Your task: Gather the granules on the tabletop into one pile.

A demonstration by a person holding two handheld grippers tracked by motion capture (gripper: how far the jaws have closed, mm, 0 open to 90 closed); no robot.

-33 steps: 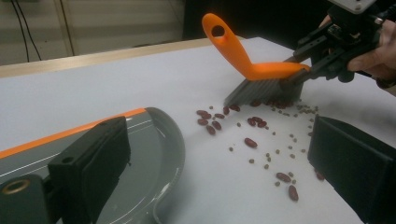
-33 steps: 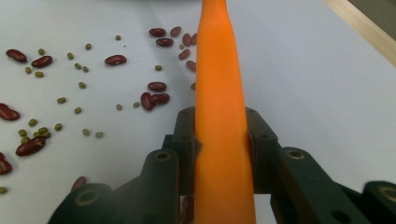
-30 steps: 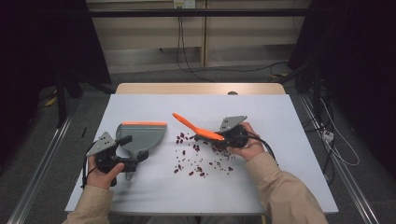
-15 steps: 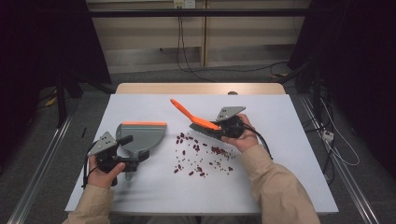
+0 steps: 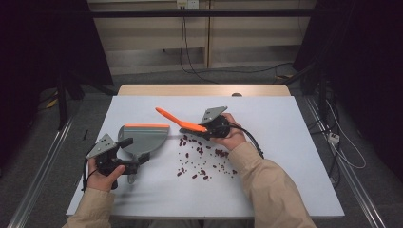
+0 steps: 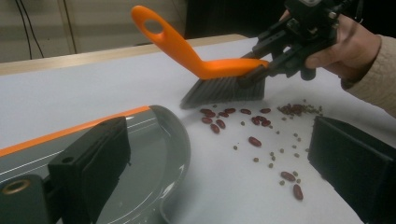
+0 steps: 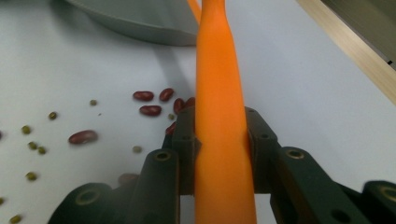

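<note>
A grey dustpan (image 5: 142, 135) with an orange lip lies flat on the white table (image 5: 285, 142), left of centre. My left gripper (image 5: 135, 153) is open at the pan's back end. In the left gripper view its left jaw lies over the dustpan (image 6: 154, 154) and its right jaw stands apart on the table. My right gripper (image 5: 205, 129) is shut on an orange brush (image 5: 173, 118), handle pointing back-left. The brush (image 6: 187, 51) has its dark bristles on the table beside red and small green beans (image 6: 254, 140). In the right gripper view the brush (image 7: 219, 84) is clamped between both jaws.
The beans (image 5: 202, 159) lie scattered between the dustpan and the right forearm. A wooden strip (image 5: 204, 90) runs along the table's far edge. Cables trail over the floor beyond it, and metal rails flank the table.
My right gripper has carried the brush left and slightly away from the person, closer to the dustpan. The left gripper and dustpan have not moved.
</note>
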